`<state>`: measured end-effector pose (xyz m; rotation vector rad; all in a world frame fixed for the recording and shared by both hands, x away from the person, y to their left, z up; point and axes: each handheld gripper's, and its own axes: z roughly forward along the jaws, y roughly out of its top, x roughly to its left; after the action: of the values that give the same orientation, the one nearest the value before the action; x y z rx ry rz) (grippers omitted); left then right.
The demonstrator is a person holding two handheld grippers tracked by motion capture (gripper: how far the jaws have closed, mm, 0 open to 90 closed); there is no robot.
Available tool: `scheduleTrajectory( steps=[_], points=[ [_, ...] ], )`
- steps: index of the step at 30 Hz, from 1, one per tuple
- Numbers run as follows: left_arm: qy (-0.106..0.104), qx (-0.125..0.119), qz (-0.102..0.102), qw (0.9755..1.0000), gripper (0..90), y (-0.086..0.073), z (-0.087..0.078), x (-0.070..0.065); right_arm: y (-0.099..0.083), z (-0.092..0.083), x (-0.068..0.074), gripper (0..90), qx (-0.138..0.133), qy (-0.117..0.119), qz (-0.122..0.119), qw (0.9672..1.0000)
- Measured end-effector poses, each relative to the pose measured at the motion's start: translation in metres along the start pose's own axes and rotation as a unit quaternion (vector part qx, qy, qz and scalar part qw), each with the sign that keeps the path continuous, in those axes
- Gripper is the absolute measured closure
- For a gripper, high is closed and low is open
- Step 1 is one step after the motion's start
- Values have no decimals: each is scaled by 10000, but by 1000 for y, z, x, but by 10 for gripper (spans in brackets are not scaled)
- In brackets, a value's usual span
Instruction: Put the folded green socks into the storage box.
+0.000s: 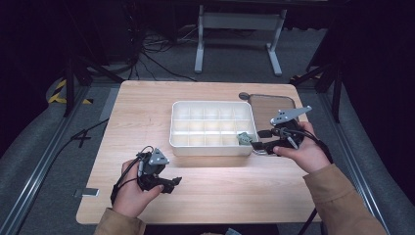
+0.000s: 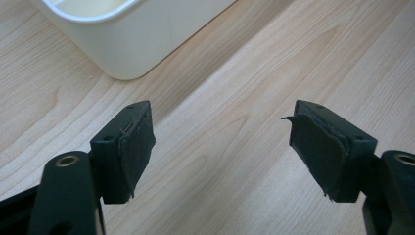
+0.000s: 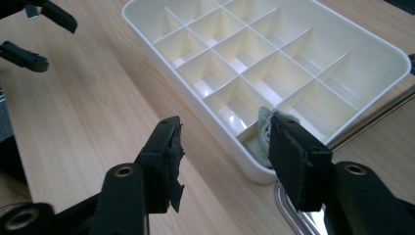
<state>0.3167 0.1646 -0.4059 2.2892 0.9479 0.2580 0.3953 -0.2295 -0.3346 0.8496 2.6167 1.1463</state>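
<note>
cloth [image 3: 264, 128] – in tray [image 3: 386, 78] corner, past right gripper [image 3: 225, 161] | both jaws released – left gripper [image 2: 220, 147] empty

Small cloth [image 1: 243, 138] in the divided tray's [image 1: 210, 149] near-right corner compartment (flat tray [image 1: 274, 102] just right).

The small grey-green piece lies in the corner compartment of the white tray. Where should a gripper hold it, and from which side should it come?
Probably from above. The grey-green piece lies crumpled in a compartment of the white tray, so the walls block any side approach. The open right gripper could lower its jaws into the compartment and pinch the raised, bunched top.
</note>
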Motion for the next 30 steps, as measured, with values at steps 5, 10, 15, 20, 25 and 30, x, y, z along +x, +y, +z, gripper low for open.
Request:
scheduleTrajectory(
  steps=[5, 10, 15, 20, 25, 30],
  points=[
    [-74, 35, 70, 9999, 257, 2, 0, -1, -13, -13, 9, 449, -121, 52, -74, 9999],
    [-82, 16, 58, 9999, 256, 2, 2, -2, -25, -16, 16, 447, -206, 87, -38, 9997],
    [-59, 55, 118, 9999, 255, 3, 2, -2, -41, -16, 25, 438, -197, 205, -2, 9996],
    [-65, 46, 112, 9999, 253, 3, 4, -1, -54, -11, 33, 438, -191, 267, 39, 9995],
    [-104, 79, 75, 9999, 252, 2, 8, 0, -66, -4, 33, 437, -107, 228, 26, 9997],
    [-80, 144, 97, 9998, 235, 2, 11, 0, -85, 18, 30, 437, 33, 195, 165, 9997]
  ],
)
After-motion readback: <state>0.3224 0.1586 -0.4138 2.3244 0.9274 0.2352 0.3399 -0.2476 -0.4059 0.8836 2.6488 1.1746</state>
